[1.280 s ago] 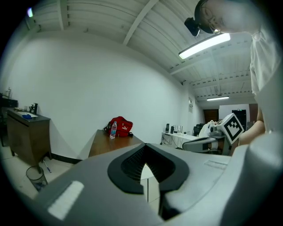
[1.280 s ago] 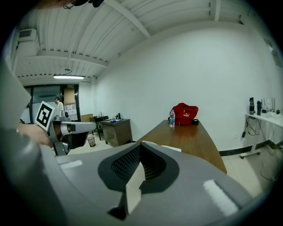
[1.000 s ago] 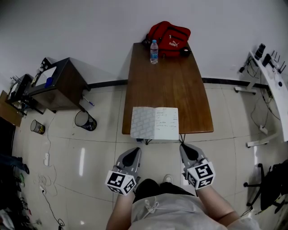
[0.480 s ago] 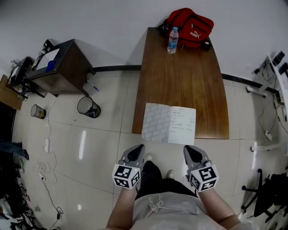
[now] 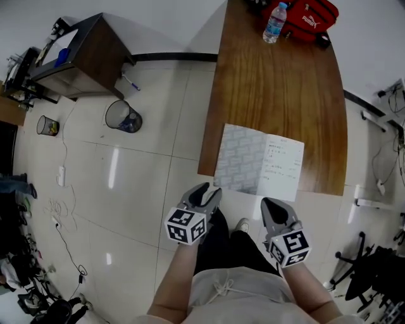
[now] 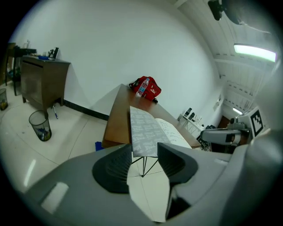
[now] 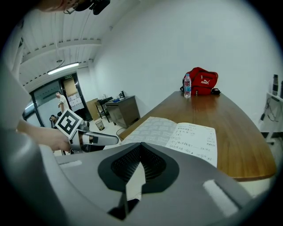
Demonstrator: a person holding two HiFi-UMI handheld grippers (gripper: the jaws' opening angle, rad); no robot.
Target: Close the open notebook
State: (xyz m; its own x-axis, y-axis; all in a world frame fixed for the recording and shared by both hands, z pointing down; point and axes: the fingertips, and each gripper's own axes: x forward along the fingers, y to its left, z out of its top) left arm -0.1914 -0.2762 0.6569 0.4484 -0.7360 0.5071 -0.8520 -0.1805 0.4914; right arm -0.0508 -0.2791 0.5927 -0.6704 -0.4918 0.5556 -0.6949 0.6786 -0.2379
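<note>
The long brown wooden table (image 5: 278, 88) looked smooth, faintly glossy; the open white paper notebook (image 5: 259, 163) matt; the pale floor tiles (image 5: 145, 183) shiny.

The open notebook (image 5: 259, 168), right of centre in the head view, has a left leaf in pale grey with a repeating blocky print. Its right page is white with lines of dark handwriting. The desk (image 5: 278, 95) beneath it is warm reddish-brown wood with a fine grain. At the top right, the bag (image 5: 316, 12) is bright red with white lettering and black trim. The bottle (image 5: 274, 22) beside it is clear with a pale blue label. The floor (image 5: 152, 164) is glossy cream tile with thin grey joints, and the wall (image 5: 171, 25) is white above a black skirting strip (image 5: 174, 57). At the upper left, the bin (image 5: 122, 117) is black mesh and the cabinet (image 5: 85, 60) is dark brown. At the bottom centre, the trousers (image 5: 231, 250) are black and the shirt (image 5: 237, 294) is light grey.
</note>
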